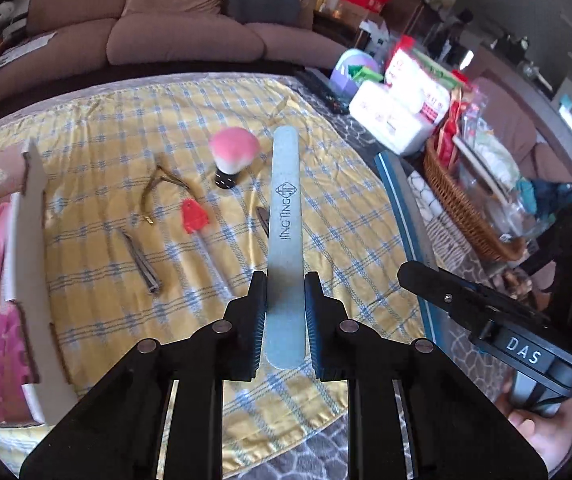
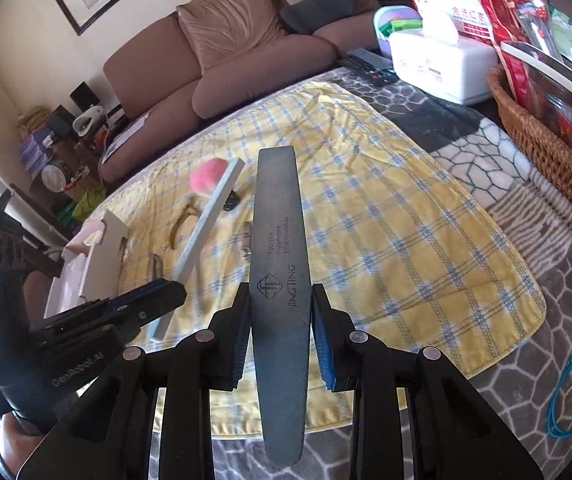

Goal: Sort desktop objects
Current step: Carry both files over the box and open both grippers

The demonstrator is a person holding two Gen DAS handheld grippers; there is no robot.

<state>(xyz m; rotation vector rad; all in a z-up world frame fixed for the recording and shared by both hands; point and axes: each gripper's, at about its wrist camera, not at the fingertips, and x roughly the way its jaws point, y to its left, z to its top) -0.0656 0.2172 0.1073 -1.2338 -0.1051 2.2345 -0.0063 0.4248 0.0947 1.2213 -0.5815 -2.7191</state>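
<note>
Both grippers loaded with nail files, box off at 9 o'clock.

Left gripper (image 1: 285, 312) clamped narrow on the light nail file (image 1: 282, 216), long axis running straight out along the fingers toward 12 o'clock, tip above the yellow checked cloth (image 1: 346, 232). Right gripper (image 2: 280, 320) clamped narrow on the dark nail file (image 2: 280, 248), same 12 o'clock axis. Open cardboard box (image 1: 26, 240) at 9 o'clock of the left jaws, just beside them in that view, farther from the right, so left hand probably nearer for a drop. Still loose on cloth: pink brush (image 1: 232, 152), red-handled tool (image 1: 194, 216), nippers (image 1: 158, 188), clippers (image 1: 142, 264). Likely next: swing file tips toward 9 o'clock and in over the box wall.
</note>
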